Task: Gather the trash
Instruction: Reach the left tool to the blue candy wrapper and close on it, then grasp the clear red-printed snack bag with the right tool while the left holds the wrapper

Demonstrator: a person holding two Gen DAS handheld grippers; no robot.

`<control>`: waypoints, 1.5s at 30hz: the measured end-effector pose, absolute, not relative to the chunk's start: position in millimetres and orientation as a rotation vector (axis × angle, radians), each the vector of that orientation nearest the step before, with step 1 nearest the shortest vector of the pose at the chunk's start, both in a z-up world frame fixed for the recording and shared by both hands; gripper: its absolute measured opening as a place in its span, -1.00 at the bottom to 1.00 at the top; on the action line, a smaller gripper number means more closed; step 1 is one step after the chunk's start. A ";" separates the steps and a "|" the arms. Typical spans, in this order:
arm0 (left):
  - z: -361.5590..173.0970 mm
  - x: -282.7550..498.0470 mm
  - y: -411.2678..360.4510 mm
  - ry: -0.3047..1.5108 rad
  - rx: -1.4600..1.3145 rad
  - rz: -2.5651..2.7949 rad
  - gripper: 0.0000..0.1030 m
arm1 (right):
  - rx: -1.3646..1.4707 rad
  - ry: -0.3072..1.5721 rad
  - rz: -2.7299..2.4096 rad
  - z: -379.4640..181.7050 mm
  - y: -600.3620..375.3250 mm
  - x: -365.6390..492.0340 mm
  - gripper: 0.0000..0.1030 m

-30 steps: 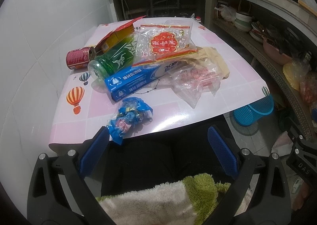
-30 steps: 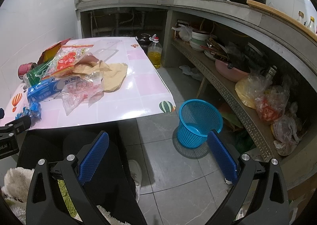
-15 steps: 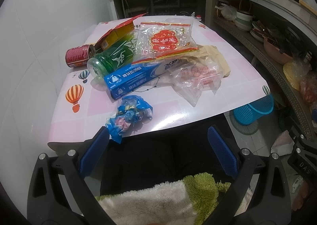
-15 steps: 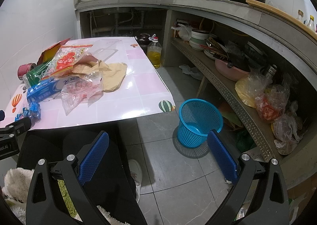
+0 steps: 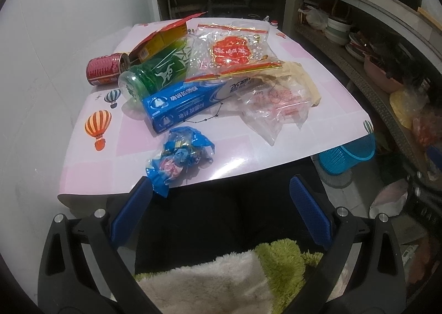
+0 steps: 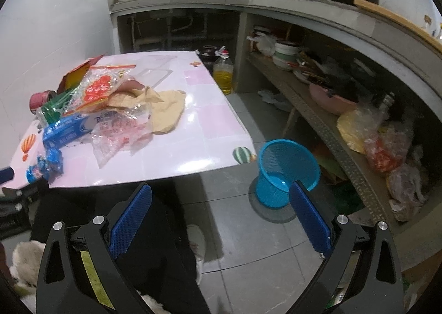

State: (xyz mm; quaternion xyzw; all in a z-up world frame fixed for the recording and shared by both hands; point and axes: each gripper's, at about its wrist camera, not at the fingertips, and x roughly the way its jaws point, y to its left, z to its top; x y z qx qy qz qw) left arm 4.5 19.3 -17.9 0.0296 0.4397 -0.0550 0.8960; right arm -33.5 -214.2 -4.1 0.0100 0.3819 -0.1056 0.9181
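Observation:
Trash lies heaped on the pink table (image 5: 326, 98): a red can (image 5: 106, 69), a green bottle (image 5: 157, 73), a blue box (image 5: 190, 104), clear printed bags (image 5: 234, 51) and a crumpled blue wrapper (image 5: 179, 159) near the front edge. My left gripper (image 5: 221, 214) is open just short of that edge, its left finger close to the wrapper. My right gripper (image 6: 221, 220) is open, low over the floor, with nothing between its fingers. A blue mesh bin (image 6: 284, 173) stands on the floor right of the table (image 6: 199, 131).
A white tiled wall (image 5: 55, 37) borders the table's left side. A concrete counter with a cluttered shelf (image 6: 345, 109) runs along the right. An oil bottle (image 6: 223, 76) stands on the floor behind the table. A person's dark legs and fuzzy sleeves are below both grippers.
The left gripper has crept slightly closer to the table's front edge and the blue wrapper. The right gripper has barely moved.

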 end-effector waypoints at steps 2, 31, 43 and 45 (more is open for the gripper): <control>-17.5 6.0 28.1 0.911 0.037 -0.123 0.85 | 0.050 0.790 -0.199 -1.7 -214.6 -26.7 0.88; -52.4 70.5 88.7 0.916 0.039 -0.352 0.67 | 0.136 0.882 0.067 -30.9 -183.9 46.9 0.88; -73.4 78.4 74.5 0.971 0.097 -0.404 -0.06 | 0.297 0.889 0.197 -18.9 -185.5 82.5 0.87; -73.2 77.9 76.2 0.968 0.088 -0.414 -0.15 | 0.334 0.880 0.227 -14.7 -184.0 91.8 0.84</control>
